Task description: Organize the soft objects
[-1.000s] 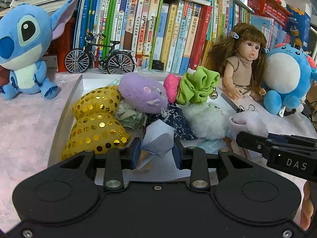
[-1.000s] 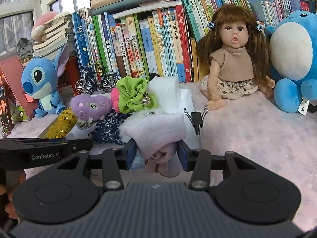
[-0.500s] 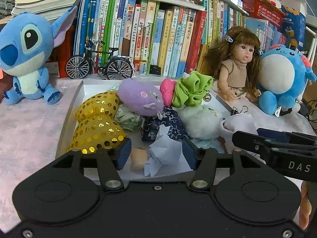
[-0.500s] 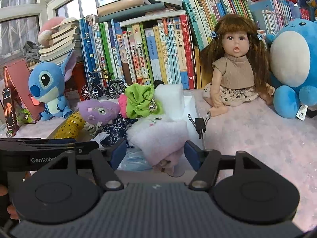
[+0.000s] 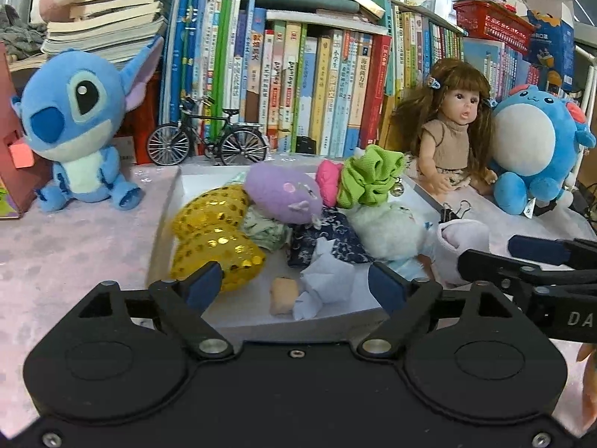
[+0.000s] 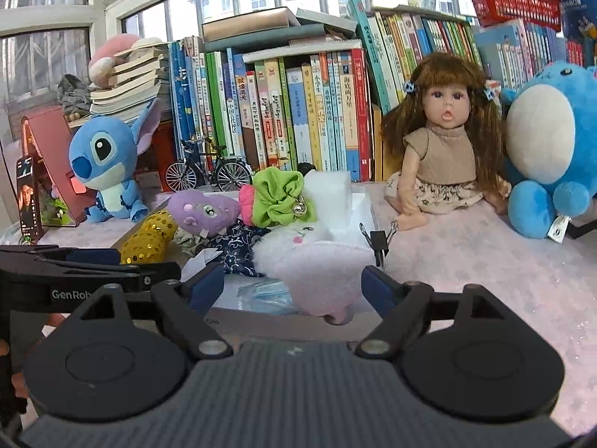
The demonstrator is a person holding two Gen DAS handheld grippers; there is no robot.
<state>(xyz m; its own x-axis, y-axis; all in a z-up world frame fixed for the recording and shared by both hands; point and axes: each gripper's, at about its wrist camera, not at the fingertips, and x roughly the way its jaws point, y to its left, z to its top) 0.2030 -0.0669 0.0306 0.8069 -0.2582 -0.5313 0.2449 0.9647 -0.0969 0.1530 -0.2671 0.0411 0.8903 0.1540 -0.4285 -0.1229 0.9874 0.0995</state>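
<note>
Probably home: bookshelf, doll.

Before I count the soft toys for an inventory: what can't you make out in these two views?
- Right wrist view: the tray floor, hidden by the pink pouch.
- Left wrist view: the tray's near rim, hidden by the left gripper.
- Both views: items under the purple plush and navy cloth.

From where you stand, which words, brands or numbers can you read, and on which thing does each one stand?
"GenRob", cut off: on the left gripper, seen from the right wrist.
"DA", cut off: on the right gripper, seen from the left wrist.
Chinese titles on the book spines: too small and blurred to quote reliably.
Blue box print and plush tag: unreadable.
</note>
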